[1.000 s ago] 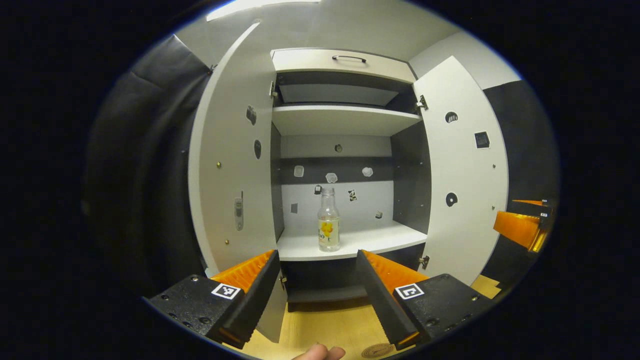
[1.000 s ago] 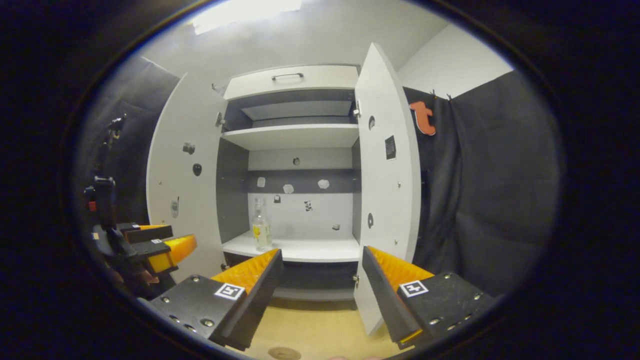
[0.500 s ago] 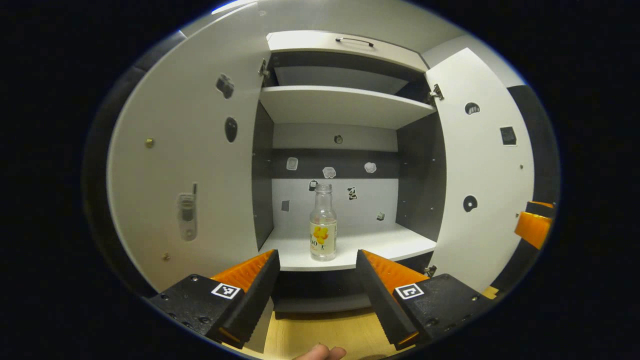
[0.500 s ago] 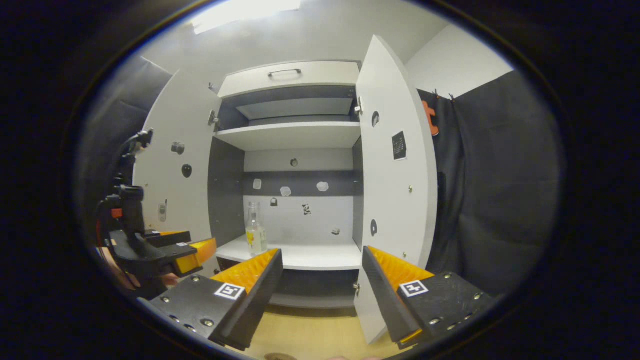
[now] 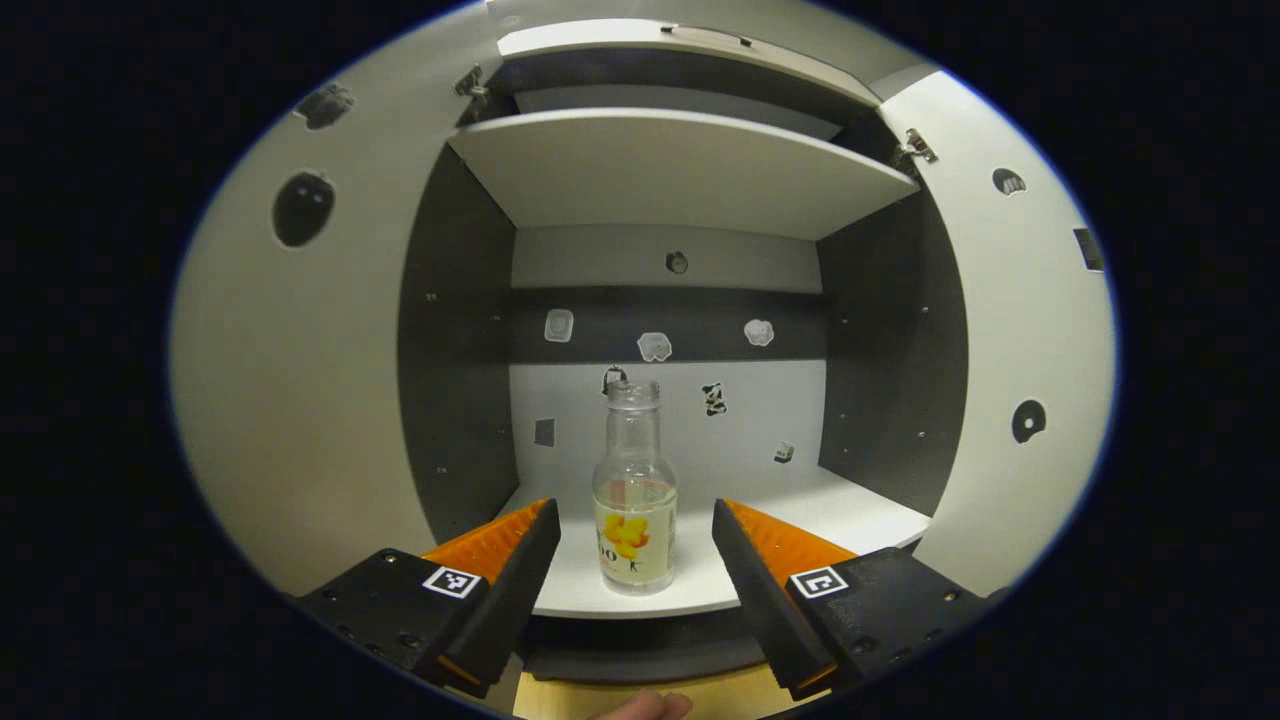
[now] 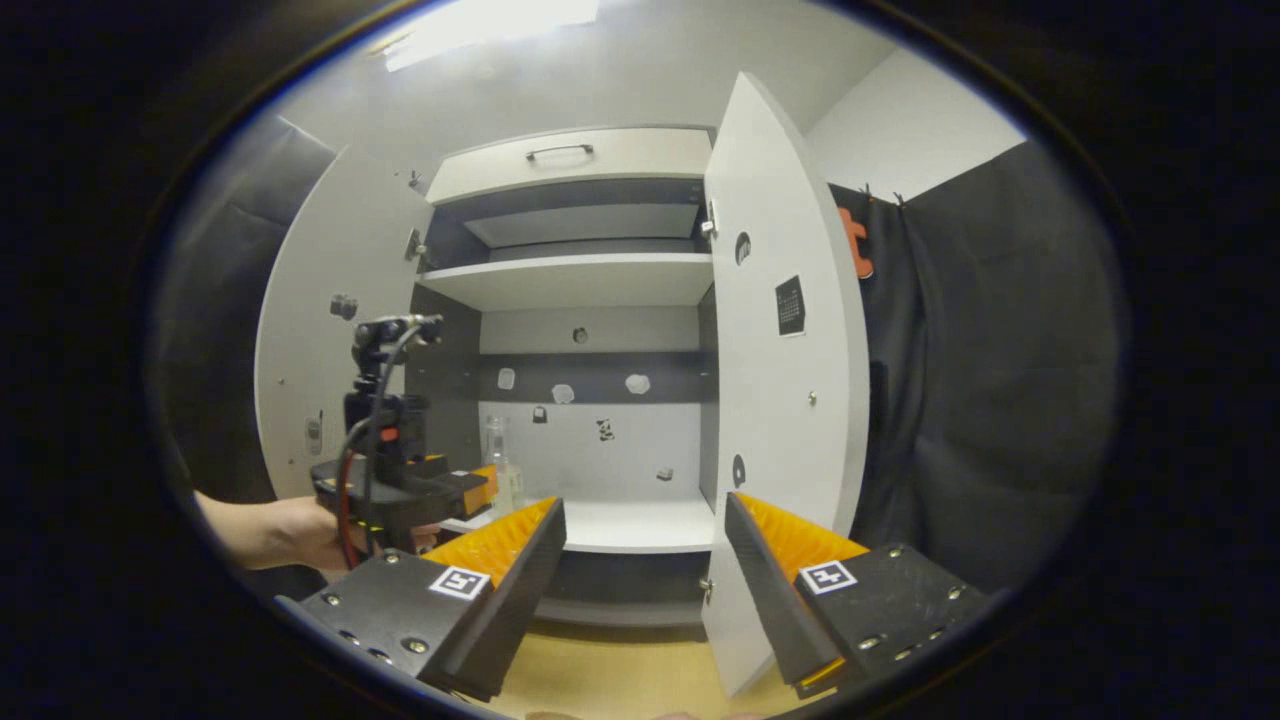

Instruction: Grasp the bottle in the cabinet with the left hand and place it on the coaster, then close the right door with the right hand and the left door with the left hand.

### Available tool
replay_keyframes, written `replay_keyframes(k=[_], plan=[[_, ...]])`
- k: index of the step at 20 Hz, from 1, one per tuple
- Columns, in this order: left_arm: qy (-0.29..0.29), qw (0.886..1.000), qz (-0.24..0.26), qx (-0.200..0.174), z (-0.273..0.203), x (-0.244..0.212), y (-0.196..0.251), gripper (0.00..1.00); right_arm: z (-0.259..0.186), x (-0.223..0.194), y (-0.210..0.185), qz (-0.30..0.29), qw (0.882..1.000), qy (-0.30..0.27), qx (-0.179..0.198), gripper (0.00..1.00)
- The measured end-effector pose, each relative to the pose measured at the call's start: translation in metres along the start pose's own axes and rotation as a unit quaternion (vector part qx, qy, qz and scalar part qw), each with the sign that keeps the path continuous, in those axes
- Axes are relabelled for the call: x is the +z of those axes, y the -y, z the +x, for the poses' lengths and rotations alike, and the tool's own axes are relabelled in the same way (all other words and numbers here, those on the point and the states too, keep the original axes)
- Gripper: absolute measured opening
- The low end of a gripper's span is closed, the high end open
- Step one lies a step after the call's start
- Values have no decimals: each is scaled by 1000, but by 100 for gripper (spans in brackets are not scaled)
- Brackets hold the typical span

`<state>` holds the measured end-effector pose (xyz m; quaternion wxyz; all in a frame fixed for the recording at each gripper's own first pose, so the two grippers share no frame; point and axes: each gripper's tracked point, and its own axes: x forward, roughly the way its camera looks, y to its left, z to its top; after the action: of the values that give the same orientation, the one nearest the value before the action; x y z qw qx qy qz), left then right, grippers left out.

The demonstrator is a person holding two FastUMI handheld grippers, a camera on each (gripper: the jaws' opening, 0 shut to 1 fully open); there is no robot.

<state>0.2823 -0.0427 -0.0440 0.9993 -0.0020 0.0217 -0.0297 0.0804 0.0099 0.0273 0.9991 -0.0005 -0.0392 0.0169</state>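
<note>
Left gripper view: our left tool, fingers spread, flanks the bottle; we should advance level, then pinch its labelled body.

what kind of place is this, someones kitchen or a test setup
Most likely a staged test booth, not a lived-in kitchen. The white cabinet stands before black cloth hung as a wall, its shelves hold just one clear bottle, and small stickers dot its back panel and open doors.

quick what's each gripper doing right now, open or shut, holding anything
Left gripper: open, empty, fingers either side of the bottle without touching it.
Right gripper: open, empty, facing the open cabinet.
</note>
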Motion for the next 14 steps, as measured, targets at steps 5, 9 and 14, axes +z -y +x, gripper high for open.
replay_keyframes(k=[5,9,14], plan=[[-13,1000,7,11,43,-16,3,100,-7,-4,1,-15,1000,4,13,97],[-26,999,-2,37,69,-28,-3,96,-14,-6,12,-14,1000,2,-3,97],[-29,999,-9,29,79,-29,-9,78,-40,-6,36,-7,999,0,-35,97]])
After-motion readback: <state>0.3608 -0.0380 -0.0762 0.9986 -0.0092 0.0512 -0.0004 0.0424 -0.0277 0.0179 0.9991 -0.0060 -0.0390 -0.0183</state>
